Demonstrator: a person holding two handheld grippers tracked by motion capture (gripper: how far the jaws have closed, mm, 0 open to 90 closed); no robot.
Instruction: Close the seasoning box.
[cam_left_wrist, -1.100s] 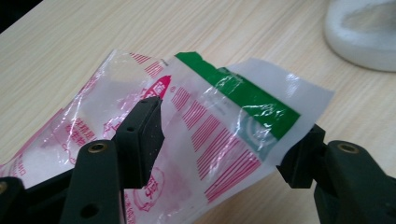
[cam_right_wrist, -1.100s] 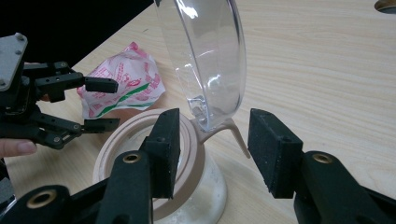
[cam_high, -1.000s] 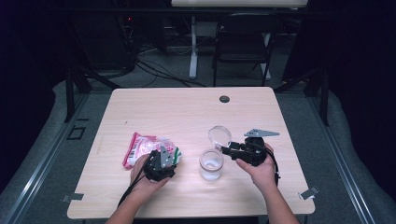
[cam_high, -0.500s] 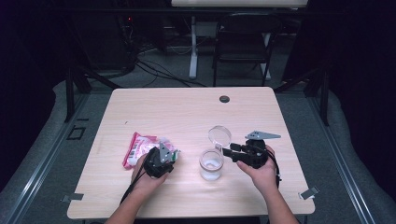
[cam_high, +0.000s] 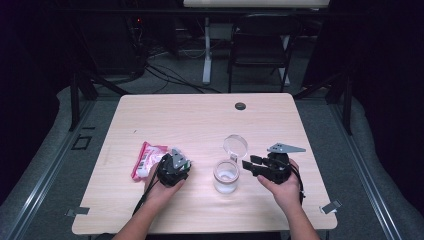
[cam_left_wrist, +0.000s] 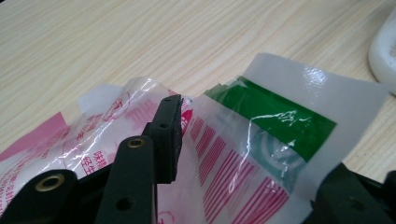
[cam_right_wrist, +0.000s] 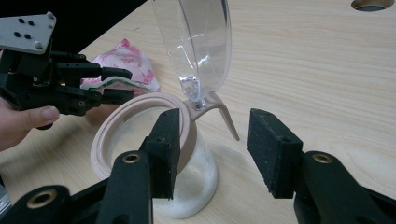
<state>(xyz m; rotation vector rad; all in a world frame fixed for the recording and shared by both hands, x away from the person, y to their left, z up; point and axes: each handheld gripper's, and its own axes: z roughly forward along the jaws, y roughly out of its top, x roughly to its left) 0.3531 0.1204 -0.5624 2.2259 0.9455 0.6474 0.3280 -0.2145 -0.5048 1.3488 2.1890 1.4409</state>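
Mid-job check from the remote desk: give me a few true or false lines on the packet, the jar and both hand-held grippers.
1. The jar has its hinged clear lid flipped open. True.
2. The jar is full to the rim. False: only a low white layer lies at its bottom.
3. The pink and white packet lies between the jaws of the left hand-held gripper, which have just been closing. True.
4. The right hand-held gripper clamps the lid. False: its jaws stand open by the jar's rim.
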